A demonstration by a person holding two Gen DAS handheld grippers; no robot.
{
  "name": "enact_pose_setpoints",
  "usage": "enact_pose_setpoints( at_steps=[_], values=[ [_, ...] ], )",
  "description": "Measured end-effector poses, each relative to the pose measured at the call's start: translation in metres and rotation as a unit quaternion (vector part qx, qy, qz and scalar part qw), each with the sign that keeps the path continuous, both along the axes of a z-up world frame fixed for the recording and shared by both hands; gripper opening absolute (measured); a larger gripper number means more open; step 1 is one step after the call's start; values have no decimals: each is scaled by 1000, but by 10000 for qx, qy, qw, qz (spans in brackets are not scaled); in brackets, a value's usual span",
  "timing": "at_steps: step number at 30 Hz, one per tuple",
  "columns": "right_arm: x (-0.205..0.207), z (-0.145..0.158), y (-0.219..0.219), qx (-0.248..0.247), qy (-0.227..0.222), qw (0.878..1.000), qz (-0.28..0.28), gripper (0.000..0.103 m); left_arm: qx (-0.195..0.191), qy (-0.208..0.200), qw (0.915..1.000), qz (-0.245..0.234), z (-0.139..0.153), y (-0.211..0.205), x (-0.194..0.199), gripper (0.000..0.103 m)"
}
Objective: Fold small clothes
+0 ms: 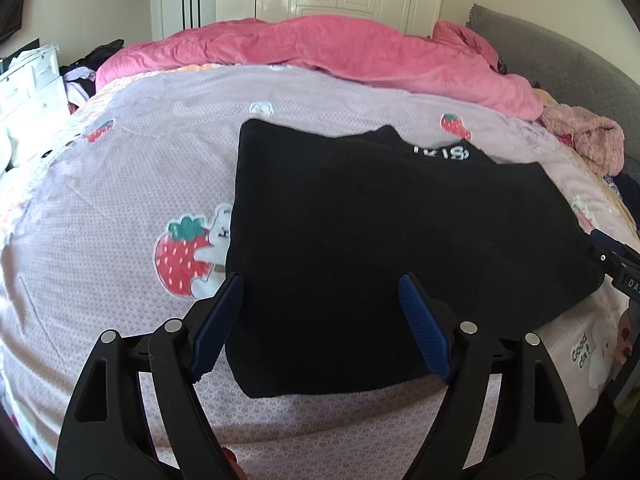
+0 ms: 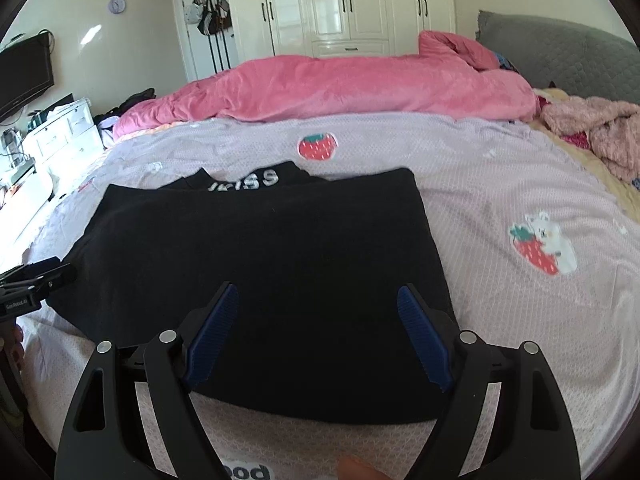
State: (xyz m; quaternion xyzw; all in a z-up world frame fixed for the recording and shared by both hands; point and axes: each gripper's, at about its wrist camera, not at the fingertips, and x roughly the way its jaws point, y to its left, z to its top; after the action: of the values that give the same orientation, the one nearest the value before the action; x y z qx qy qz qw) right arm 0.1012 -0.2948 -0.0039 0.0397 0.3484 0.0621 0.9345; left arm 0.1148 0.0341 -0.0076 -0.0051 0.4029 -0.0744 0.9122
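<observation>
Black garment (image 1: 380, 232): folded flat into a rough rectangle on the lilac strawberry-print bedspread (image 1: 120, 184); white lettering shows on the layer at its far edge.
Garment vs left gripper (image 1: 320, 280): lies directly ahead of and between the fingers; its near-left corner sits under the gap, its bulk running forward and to the right.
Left gripper state: blue pads spread wide, nothing between them.
Garment vs right gripper (image 2: 318, 290): directly ahead and beneath the fingers; cloth extends forward and to the left, its right edge passing just outside the right finger.
Right gripper state: blue pads spread wide, holding nothing.
Contact: cannot tell whether either tool touches the cloth.
Beyond garment: pink duvet (image 2: 340, 84) bunched across the far side of the bed.
</observation>
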Motion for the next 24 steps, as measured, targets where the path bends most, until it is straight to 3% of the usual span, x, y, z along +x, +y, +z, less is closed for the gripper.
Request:
enact_pose_setpoints(
  at_steps=[5, 10, 24],
  values=[
    [2, -15, -4, 40, 329, 9994, -138, 81, 320, 157, 9994, -8, -19, -3, 3, 75],
    [2, -20, -6, 59, 380, 9991, -179, 81, 25, 259, 9996, 89, -21, 4, 4, 77],
    [-24, -7, -19, 475, 104, 9982, -360, 91, -82, -207, 9996, 173, 12, 4, -33, 77]
  ],
)
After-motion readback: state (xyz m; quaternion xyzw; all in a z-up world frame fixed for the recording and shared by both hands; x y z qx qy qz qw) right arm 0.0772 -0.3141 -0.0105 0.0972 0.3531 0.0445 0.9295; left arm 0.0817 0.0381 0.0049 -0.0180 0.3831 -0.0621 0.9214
